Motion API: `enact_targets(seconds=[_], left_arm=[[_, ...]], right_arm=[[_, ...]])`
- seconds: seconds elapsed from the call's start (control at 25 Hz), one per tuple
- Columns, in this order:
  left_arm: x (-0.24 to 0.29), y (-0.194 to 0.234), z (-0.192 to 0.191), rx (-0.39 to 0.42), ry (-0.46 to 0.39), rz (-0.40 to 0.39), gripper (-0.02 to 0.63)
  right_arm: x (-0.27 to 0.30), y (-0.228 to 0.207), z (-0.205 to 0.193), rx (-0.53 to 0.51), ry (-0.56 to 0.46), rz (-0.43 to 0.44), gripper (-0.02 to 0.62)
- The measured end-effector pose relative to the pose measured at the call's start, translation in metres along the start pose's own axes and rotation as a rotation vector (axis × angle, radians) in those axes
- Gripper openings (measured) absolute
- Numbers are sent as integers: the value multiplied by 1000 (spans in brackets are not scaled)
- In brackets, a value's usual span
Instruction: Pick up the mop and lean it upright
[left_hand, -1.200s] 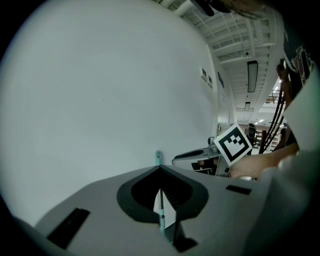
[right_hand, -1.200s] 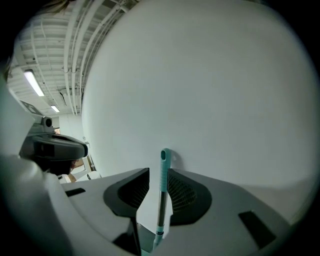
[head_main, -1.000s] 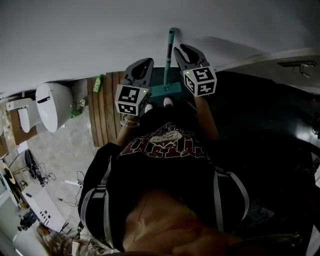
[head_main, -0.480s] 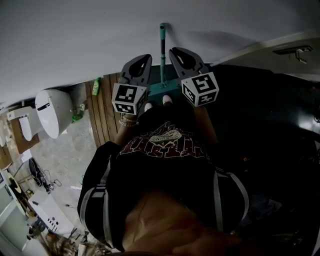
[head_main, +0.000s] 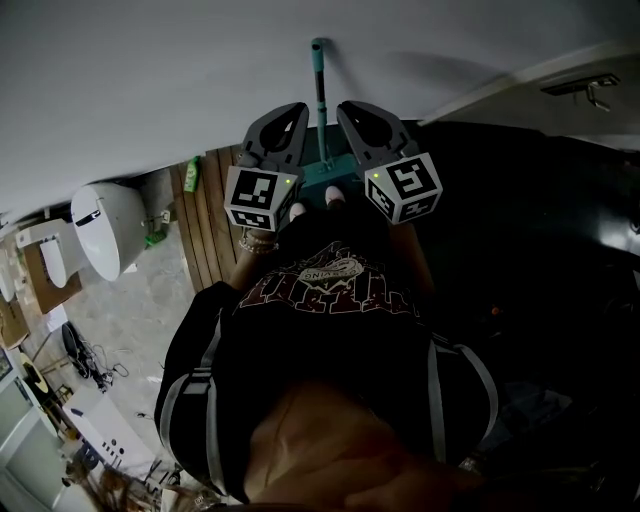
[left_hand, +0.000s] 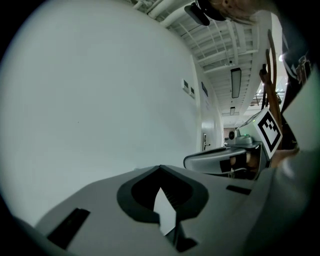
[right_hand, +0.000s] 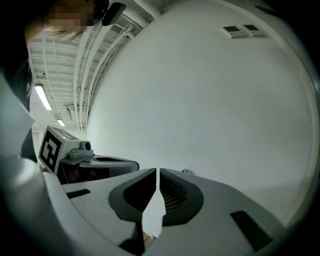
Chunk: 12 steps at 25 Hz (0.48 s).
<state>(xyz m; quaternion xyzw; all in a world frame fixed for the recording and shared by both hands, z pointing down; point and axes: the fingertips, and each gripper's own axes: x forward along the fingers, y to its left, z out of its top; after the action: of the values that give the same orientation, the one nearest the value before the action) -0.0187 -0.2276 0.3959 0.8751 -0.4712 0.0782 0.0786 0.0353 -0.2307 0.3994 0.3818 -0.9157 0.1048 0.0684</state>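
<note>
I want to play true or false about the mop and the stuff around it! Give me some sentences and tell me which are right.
1. The mop stands upright against the wall. True.
2. The toilet is at the right of the head view. False: it is at the left.
3. The left gripper holds the mop. False: its jaws are together with nothing between them.
4. A green bottle sits by the wall, between the toilet and the mop. True.
</note>
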Motion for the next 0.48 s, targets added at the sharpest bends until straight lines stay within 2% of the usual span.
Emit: enact_targets(seconds=[0.48], left_arm=[[-9,-10,8,10,-23,-14,40]], right_arm=[[-15,17,12,-17,-31,-1,25]])
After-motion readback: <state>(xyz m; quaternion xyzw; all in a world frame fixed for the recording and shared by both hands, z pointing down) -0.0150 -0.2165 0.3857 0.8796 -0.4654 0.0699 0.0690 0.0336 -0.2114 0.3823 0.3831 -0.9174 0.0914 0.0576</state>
